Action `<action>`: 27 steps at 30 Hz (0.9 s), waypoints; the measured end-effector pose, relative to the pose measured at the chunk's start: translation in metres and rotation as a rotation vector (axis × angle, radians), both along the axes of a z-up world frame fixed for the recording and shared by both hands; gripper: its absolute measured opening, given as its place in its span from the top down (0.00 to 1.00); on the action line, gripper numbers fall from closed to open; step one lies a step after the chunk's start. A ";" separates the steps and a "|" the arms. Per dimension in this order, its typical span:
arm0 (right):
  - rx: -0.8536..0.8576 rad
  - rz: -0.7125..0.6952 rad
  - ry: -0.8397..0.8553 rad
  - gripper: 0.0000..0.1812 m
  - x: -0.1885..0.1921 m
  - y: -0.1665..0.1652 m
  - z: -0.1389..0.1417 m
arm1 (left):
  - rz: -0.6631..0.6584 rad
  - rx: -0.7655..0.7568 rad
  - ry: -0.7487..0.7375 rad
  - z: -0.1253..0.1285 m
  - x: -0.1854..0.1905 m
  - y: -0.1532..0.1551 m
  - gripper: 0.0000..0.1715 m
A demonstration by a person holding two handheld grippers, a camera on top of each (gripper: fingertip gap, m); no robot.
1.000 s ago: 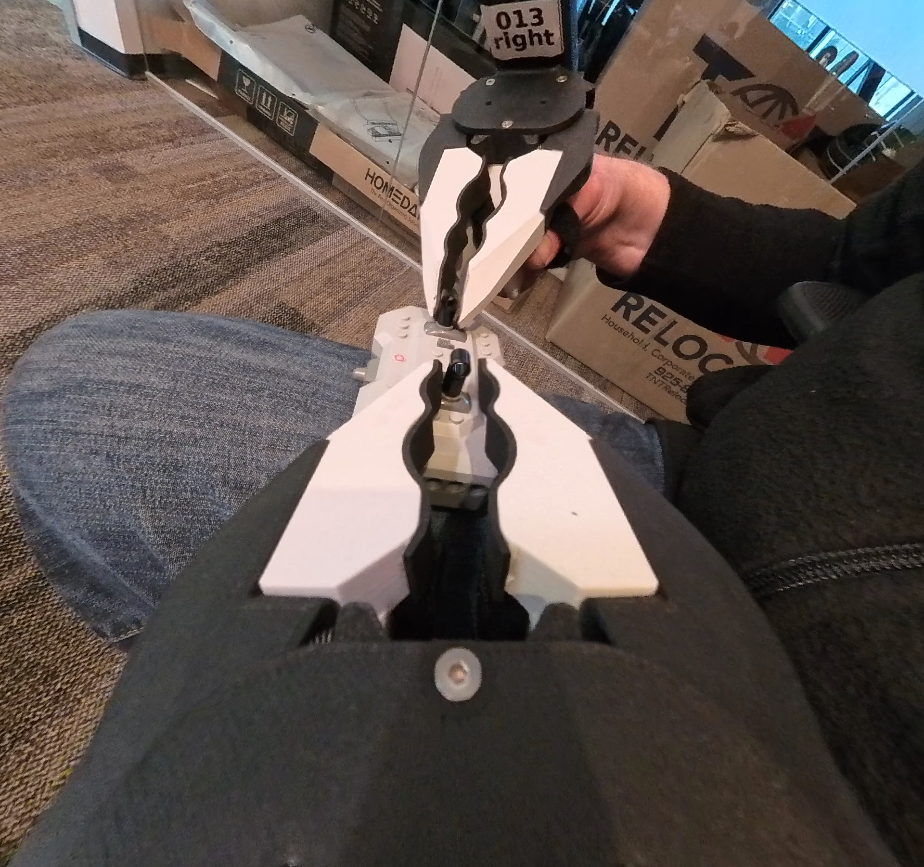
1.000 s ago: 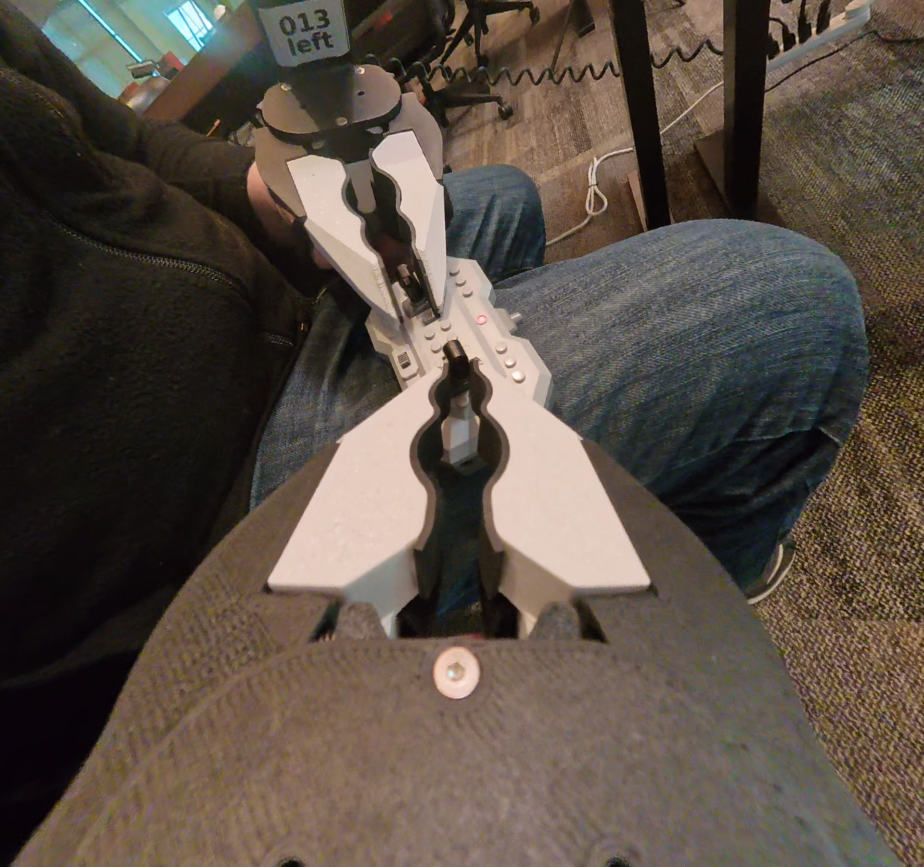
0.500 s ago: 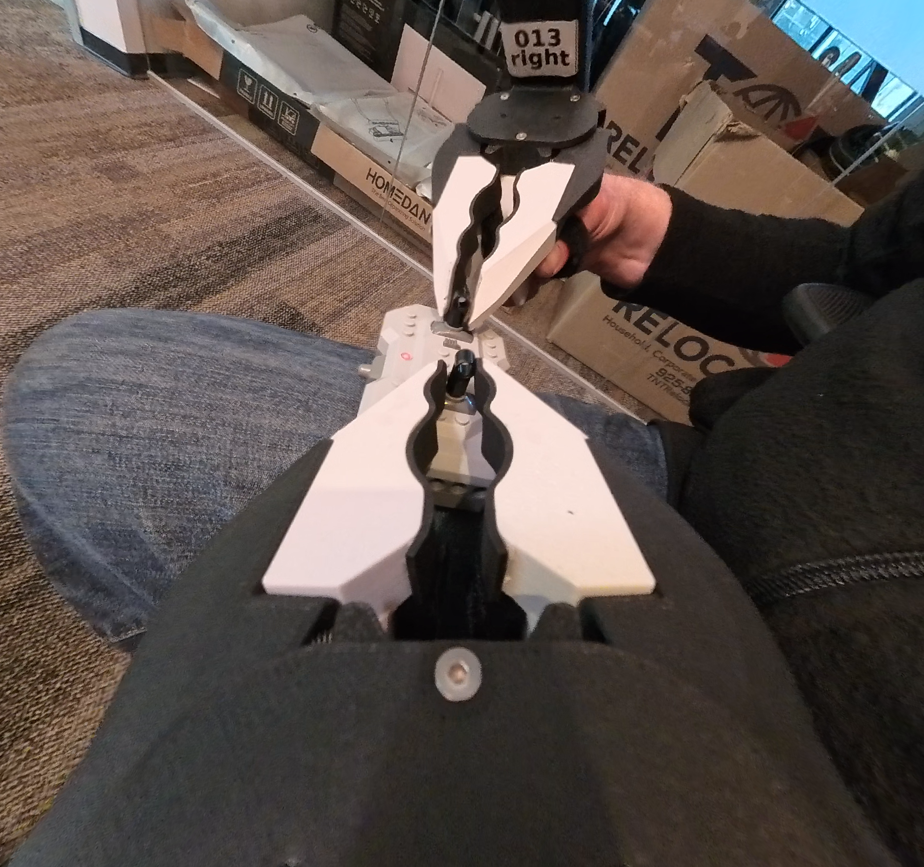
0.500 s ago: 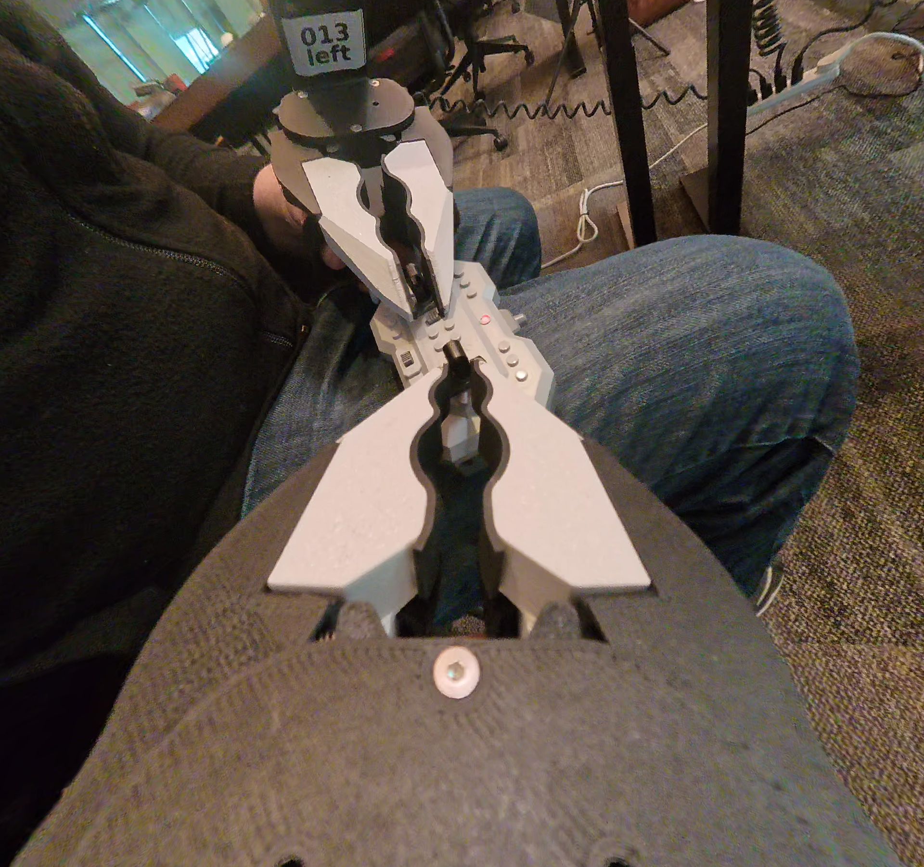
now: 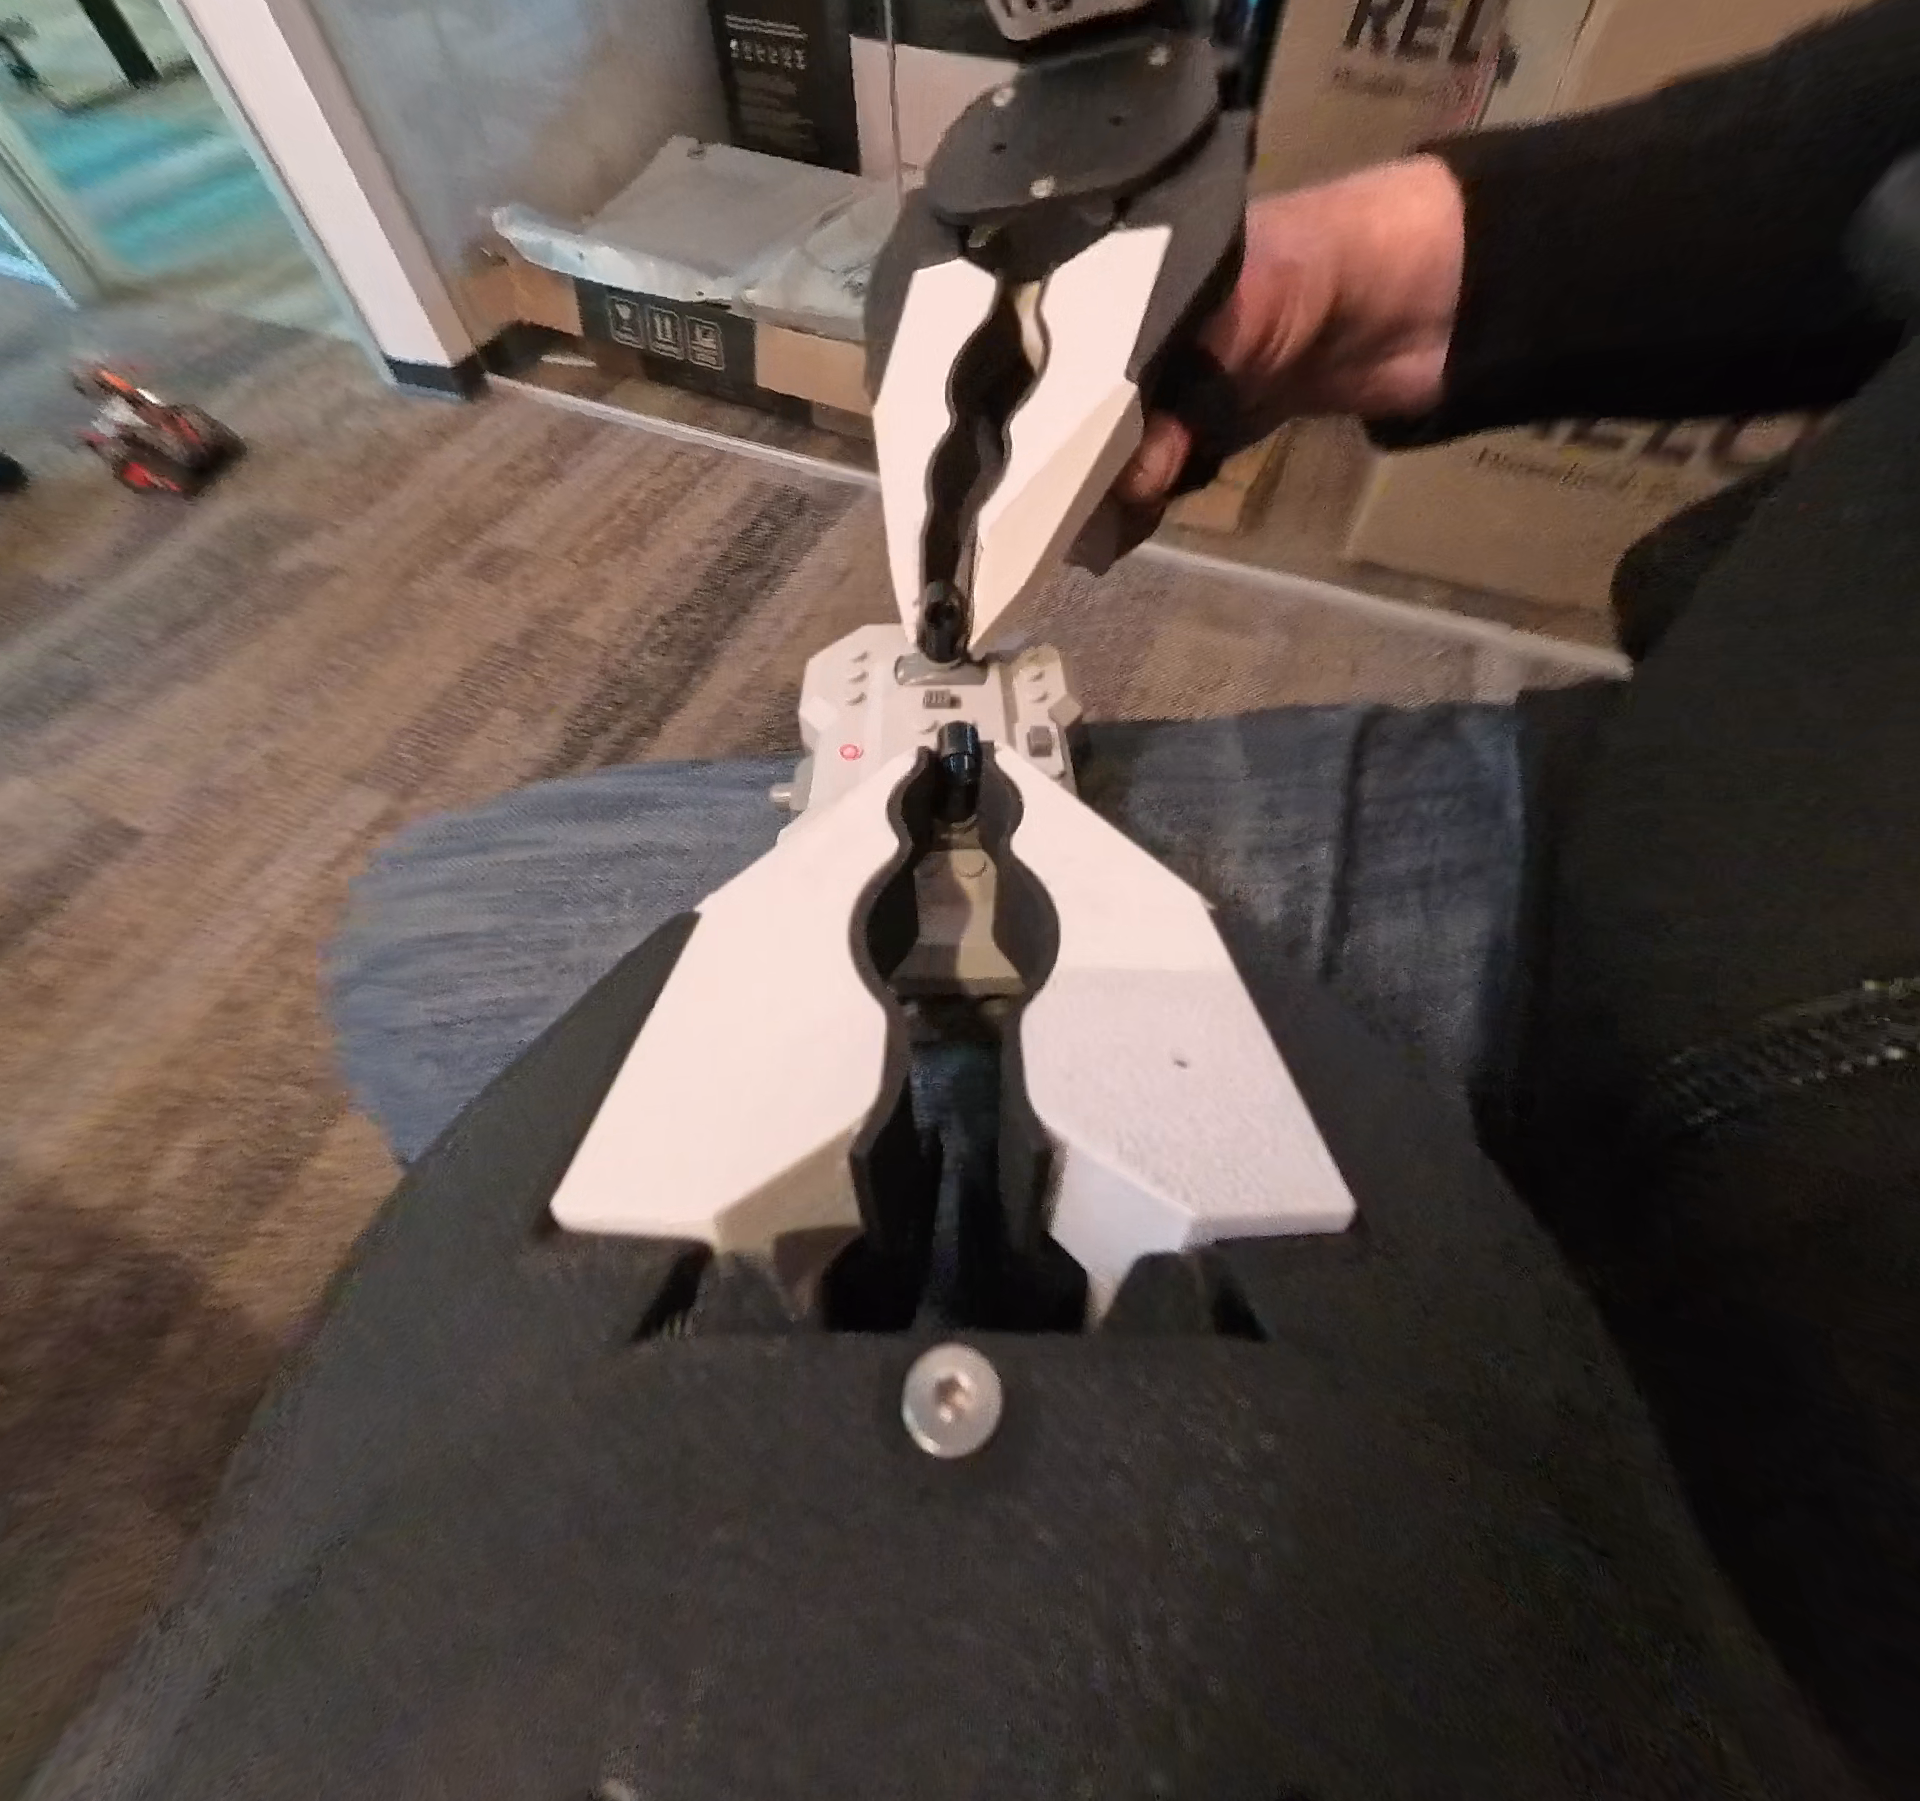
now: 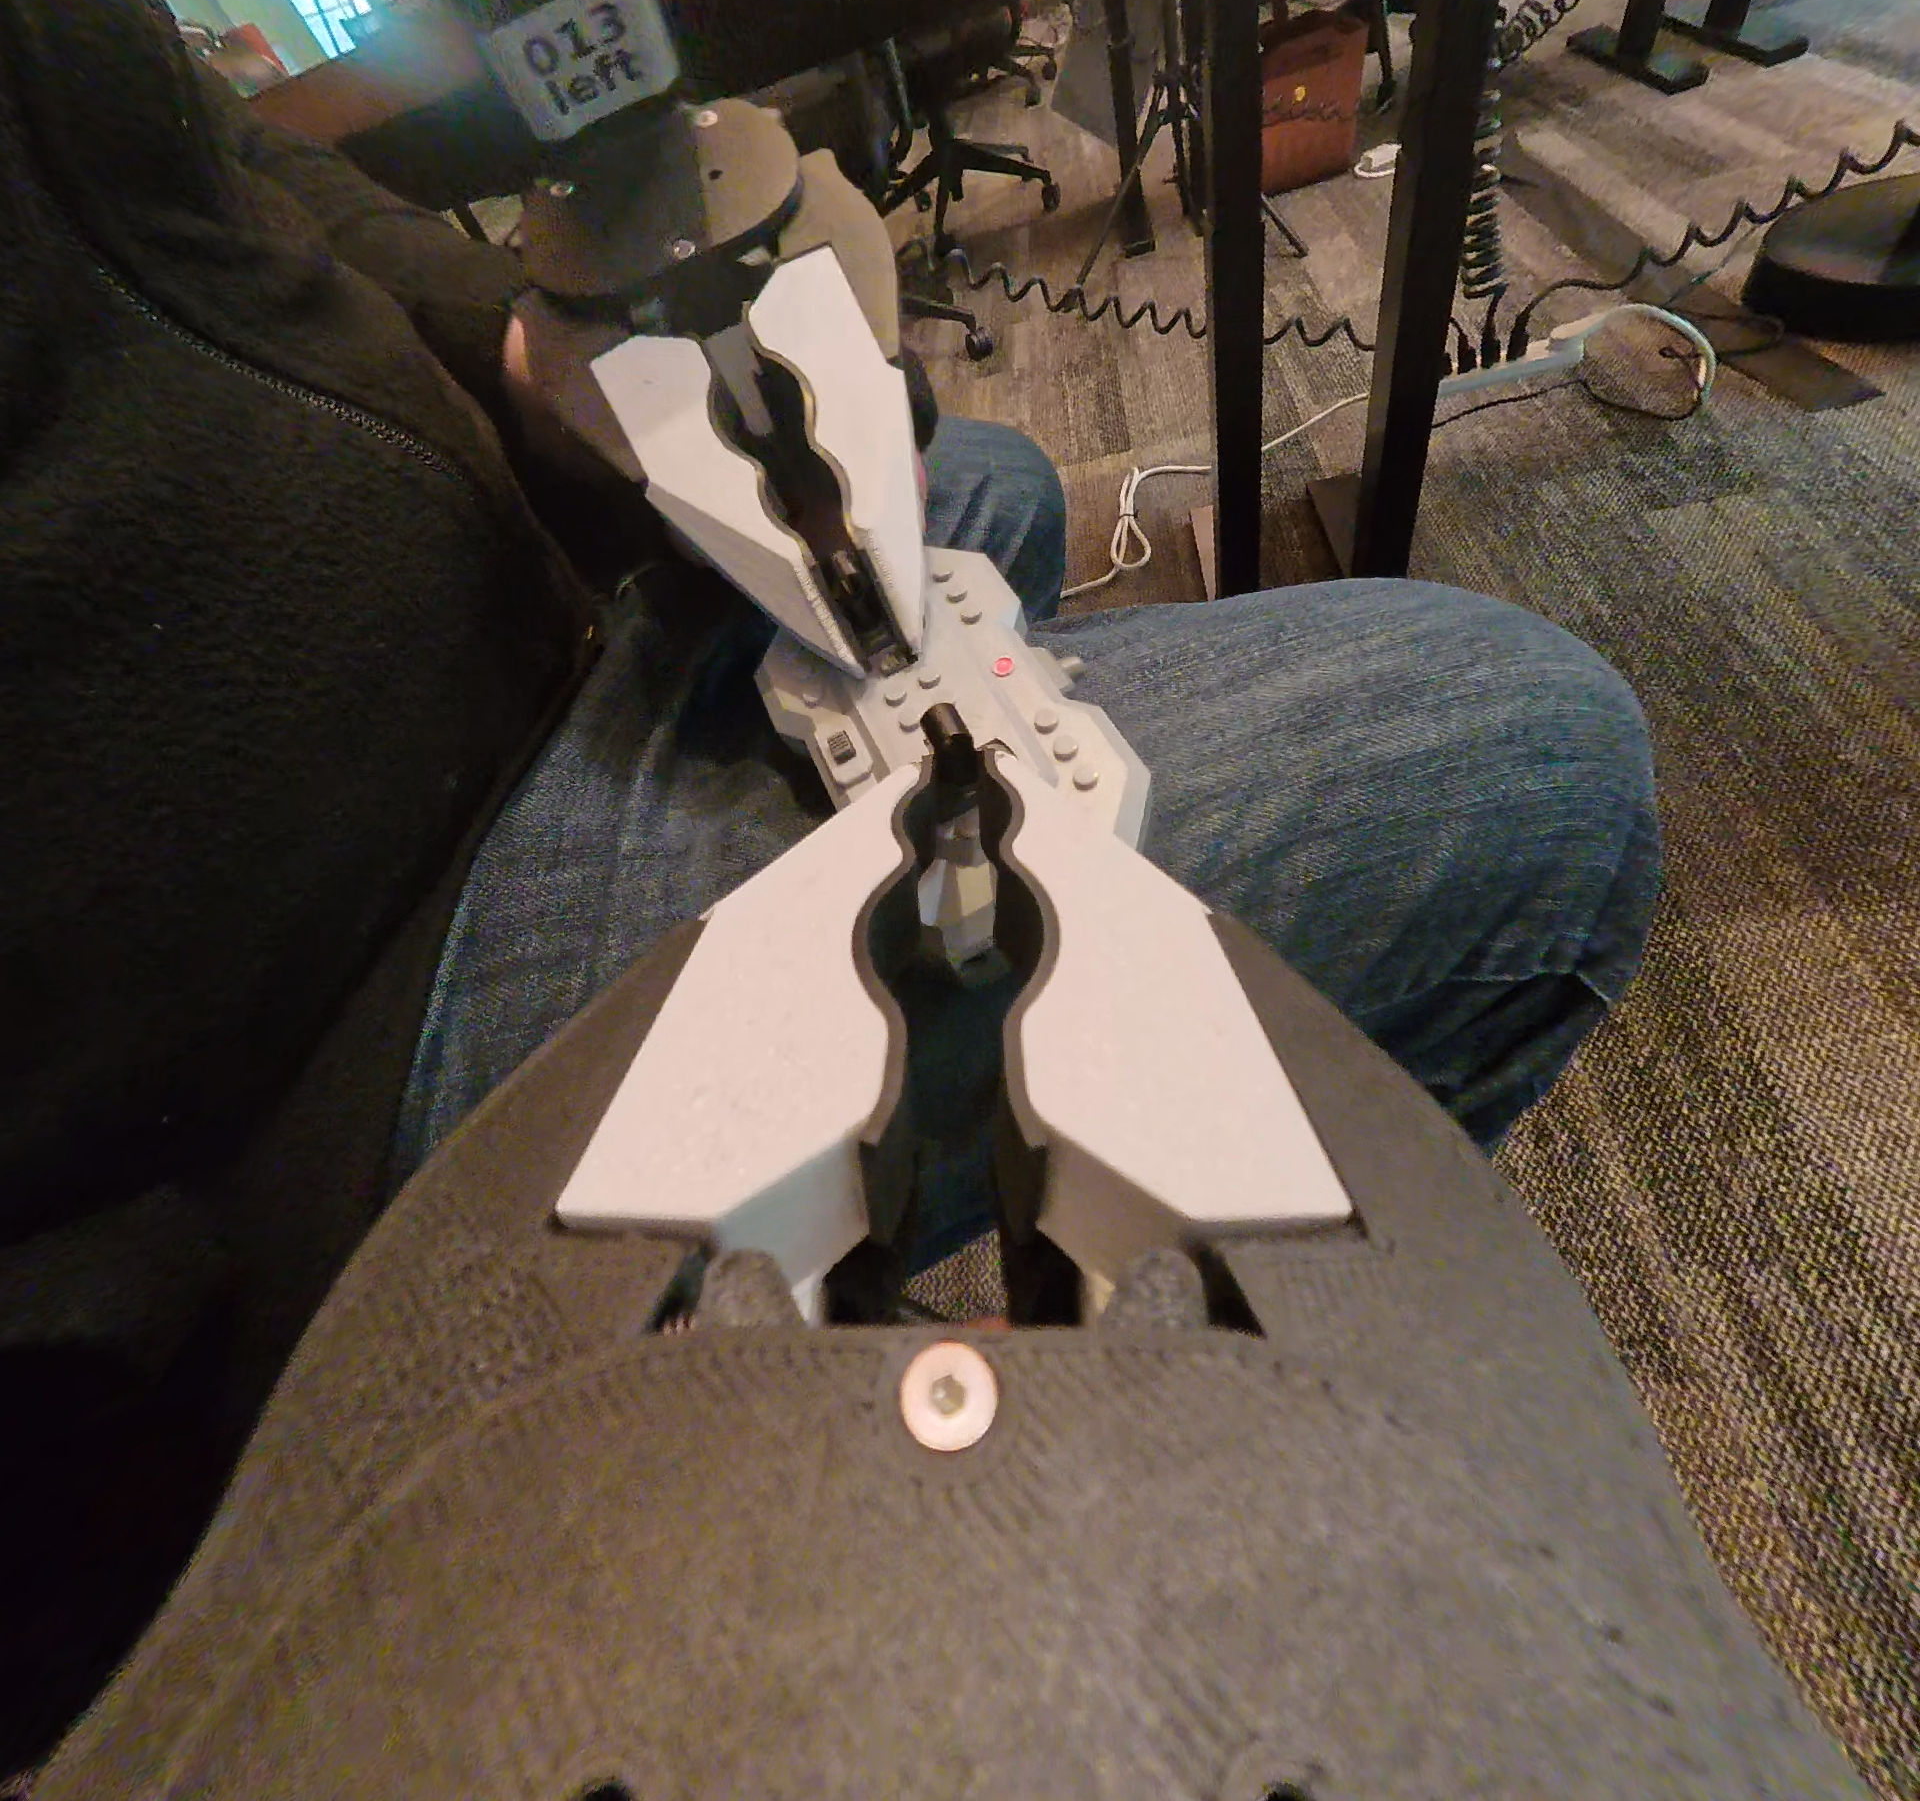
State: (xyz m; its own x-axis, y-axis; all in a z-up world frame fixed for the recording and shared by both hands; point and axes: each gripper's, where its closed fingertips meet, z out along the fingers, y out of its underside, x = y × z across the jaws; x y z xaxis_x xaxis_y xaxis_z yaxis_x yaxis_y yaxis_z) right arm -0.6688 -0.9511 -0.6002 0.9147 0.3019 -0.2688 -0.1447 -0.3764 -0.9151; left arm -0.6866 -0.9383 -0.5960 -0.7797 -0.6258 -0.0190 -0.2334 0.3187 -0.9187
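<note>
A grey studded brick model (image 5: 894, 712) with a small red dot rests on a person's jeans-clad lap (image 5: 540, 910). My left gripper (image 5: 956, 764) is shut on the model's near end, with a grey block and a black pin between its fingers. My right gripper (image 5: 940, 624) comes down from above, held by a hand (image 5: 1340, 317), and is shut on a black pin at the model's far end. In the right wrist view, my right gripper (image 6: 951, 743) grips a grey piece of the model (image 6: 1049, 712), and the left gripper (image 6: 883, 650) pinches its other end.
Cardboard boxes (image 5: 1434, 6) and flat packages (image 5: 717, 224) line the wall. A small red-and-black item (image 5: 156, 432) lies on the carpet. Black desk legs (image 6: 1236, 297), coiled cables (image 6: 1101, 307), an office chair (image 6: 966, 162) and a white cord (image 6: 1132, 525) stand beyond the knee (image 6: 1351, 764). The tips of both grippers are at nearly the same place.
Both views have swung: the left view now shows more wall and floor to the left, the right view more of the desks. Both grippers stay shut on the model.
</note>
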 end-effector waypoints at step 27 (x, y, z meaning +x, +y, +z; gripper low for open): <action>-0.065 -0.028 0.262 0.97 0.007 0.002 -0.002 | 0.041 -0.137 0.122 0.001 0.006 0.003 0.95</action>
